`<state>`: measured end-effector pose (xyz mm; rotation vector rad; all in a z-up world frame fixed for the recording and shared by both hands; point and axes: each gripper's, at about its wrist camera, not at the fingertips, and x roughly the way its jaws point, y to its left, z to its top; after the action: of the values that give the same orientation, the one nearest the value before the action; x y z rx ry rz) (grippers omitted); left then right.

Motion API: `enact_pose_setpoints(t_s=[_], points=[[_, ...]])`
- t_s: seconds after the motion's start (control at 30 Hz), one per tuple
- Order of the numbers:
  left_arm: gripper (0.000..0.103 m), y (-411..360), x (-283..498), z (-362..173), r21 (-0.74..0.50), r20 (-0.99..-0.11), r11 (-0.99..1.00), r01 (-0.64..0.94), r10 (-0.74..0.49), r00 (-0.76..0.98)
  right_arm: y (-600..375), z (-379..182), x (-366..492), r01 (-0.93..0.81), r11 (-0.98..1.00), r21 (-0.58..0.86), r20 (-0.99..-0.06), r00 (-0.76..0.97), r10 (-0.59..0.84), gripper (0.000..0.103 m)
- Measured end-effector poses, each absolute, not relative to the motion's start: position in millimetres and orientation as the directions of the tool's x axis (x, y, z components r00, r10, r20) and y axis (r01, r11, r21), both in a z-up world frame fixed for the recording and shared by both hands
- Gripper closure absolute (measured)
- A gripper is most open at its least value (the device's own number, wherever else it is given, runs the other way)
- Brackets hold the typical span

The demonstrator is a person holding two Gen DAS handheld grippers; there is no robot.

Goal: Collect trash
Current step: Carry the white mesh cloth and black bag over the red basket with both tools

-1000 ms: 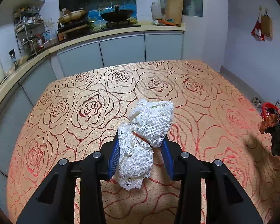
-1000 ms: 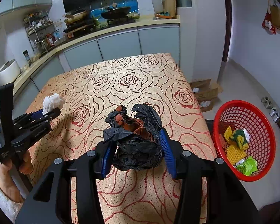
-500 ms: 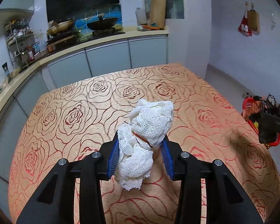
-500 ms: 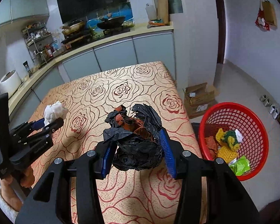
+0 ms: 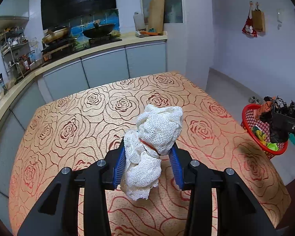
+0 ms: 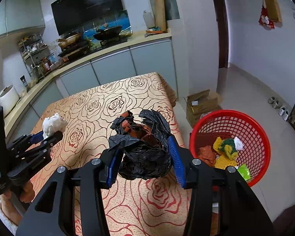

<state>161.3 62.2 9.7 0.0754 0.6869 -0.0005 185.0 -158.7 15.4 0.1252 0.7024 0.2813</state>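
Observation:
My left gripper is shut on a wad of white mesh netting and holds it above the rose-patterned table. It also shows in the right wrist view at the left. My right gripper is shut on a crumpled black and brown bag, held above the table's right edge. A red mesh basket stands on the floor to the right, with several pieces of trash inside. In the left wrist view the right gripper's bag hangs in front of the basket.
A cardboard box lies on the floor behind the basket. Kitchen cabinets and a counter with woks run behind the table. Shoes line the right wall. The table's right edge drops to the floor.
Both grippers have risen and shifted right with their loads. The basket has come nearer in the right wrist view. The grips have not changed.

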Motion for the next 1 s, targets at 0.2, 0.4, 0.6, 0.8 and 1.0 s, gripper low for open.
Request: enact_pose_setpoints(t_s=[0.2, 0.4, 0.6, 0.8, 1.0], points=[[0.064, 50.1, 165.5, 17.2, 0.055, -0.632, 0.997, 0.062, -0.013, 0.775, -174.8, 21.1, 182.4, -0.184, 0.962, 0.201, -0.607, 0.748, 0.270, 0.058], [0.064, 24.4, 173.6, 26.0, 0.049, -0.624, 0.991, 0.128, -0.070, 0.778, -199.9, 24.8, 182.6, -0.131, 0.970, 0.202, -0.600, 0.767, 0.229, 0.058], [0.064, -12.1, 187.6, 27.8, 0.036, -0.635, 0.973, 0.227, -0.153, 0.757, -230.0, 26.7, 182.1, -0.064, 0.980, 0.190, -0.596, 0.785, 0.167, 0.058], [0.064, -53.4, 202.9, 25.1, 0.026, -0.649, 0.947, 0.321, -0.228, 0.726, -267.1, 24.1, 183.2, 0.025, 0.983, 0.181, -0.605, 0.791, 0.091, 0.058], [0.064, -96.9, 221.6, 24.0, -0.008, -0.667, 0.912, 0.410, -0.310, 0.678, -297.2, 18.0, 185.6, 0.097, 0.980, 0.174, -0.621, 0.783, 0.033, 0.058]])
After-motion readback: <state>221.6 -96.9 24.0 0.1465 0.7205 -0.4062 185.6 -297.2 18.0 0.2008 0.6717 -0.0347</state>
